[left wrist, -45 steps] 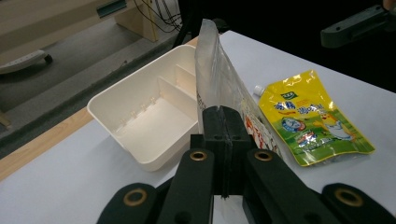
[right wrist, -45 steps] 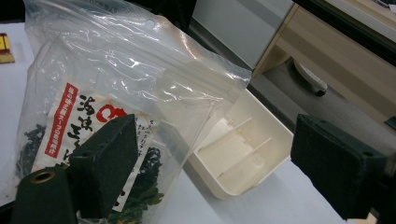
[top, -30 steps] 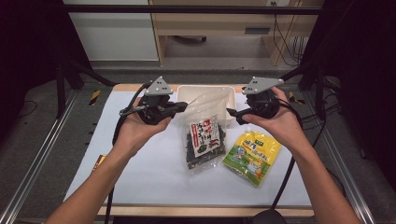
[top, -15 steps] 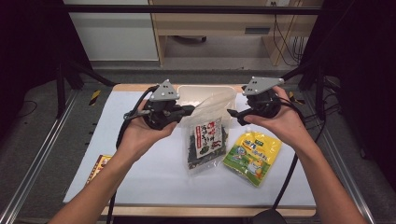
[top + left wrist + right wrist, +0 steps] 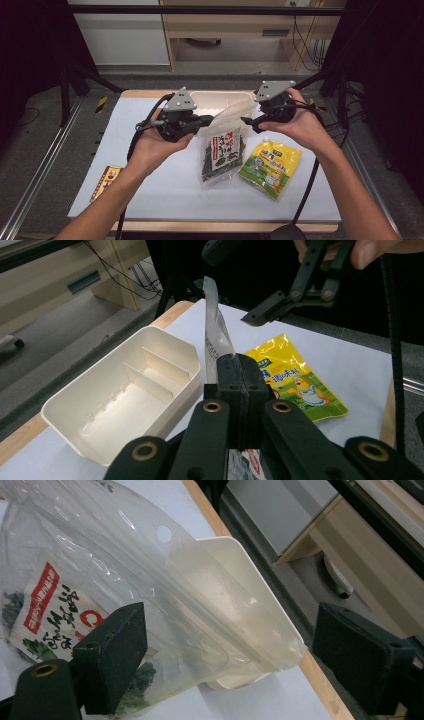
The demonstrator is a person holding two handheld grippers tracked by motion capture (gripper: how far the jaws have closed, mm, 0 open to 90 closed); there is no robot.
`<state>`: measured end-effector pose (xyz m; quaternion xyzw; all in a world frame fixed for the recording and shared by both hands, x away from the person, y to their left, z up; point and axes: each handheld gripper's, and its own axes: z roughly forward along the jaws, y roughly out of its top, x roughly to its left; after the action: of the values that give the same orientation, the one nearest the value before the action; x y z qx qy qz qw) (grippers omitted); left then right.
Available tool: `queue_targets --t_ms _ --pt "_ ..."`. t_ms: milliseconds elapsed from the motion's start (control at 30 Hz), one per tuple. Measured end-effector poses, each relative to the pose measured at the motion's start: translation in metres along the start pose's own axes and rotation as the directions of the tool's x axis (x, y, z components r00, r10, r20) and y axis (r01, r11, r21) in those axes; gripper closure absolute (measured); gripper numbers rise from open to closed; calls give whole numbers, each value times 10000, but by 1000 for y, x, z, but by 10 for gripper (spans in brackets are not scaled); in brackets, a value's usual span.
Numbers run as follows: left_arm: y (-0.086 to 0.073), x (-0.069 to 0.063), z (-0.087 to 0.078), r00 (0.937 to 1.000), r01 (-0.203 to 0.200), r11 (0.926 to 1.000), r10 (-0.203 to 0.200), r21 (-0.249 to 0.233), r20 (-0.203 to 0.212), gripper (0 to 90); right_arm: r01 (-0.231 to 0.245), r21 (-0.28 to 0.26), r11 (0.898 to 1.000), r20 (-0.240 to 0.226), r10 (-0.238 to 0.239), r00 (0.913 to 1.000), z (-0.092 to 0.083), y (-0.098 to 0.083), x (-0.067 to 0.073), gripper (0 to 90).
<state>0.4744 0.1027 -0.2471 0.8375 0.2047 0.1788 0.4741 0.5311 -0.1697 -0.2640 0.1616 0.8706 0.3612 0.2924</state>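
A clear bag of dark seaweed [image 5: 222, 150] with a red and white label stands tilted on the white mat, its lower end resting on the table. My left gripper [image 5: 210, 119] is shut on the bag's top edge [image 5: 215, 335], holding it up. My right gripper [image 5: 246, 121] hovers open just right of that raised edge. In the right gripper view, its pads [image 5: 120, 645] stand wide apart with the bag's clear top [image 5: 125, 580] in front of them, not touching.
A white divided box [image 5: 220, 97] sits behind the bag at the mat's far edge. A yellow pouch [image 5: 270, 160] lies flat to the right. A small orange packet [image 5: 106, 180] lies off the mat's left edge.
My left gripper has moved right and slightly up, lifting the bag's top edge off the mat toward the right gripper. The right hand has stayed put.
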Motion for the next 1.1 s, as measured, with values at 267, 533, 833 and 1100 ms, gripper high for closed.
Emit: queue_targets --t_ms 267,533,833,1100 --pt "2 -2 -1 9999 -84 10000 84 20 66 899 121 27 9999 -351 -120 9993 13 0 -5 142" --pt "2 -2 -1 9999 -54 10000 54 -37 142 899 297 149 9994 -881 -283 9957 21 0 -5 153" --pt "2 -1 -3 9999 -19 10000 20 -51 156 899 367 317 9988 -1310 -322 9909 26 2 -3 190" --pt "1 2 -4 10000 8 10000 -8 -69 47 899 600 526 9968 -1840 -494 9817 28 2 2 241"
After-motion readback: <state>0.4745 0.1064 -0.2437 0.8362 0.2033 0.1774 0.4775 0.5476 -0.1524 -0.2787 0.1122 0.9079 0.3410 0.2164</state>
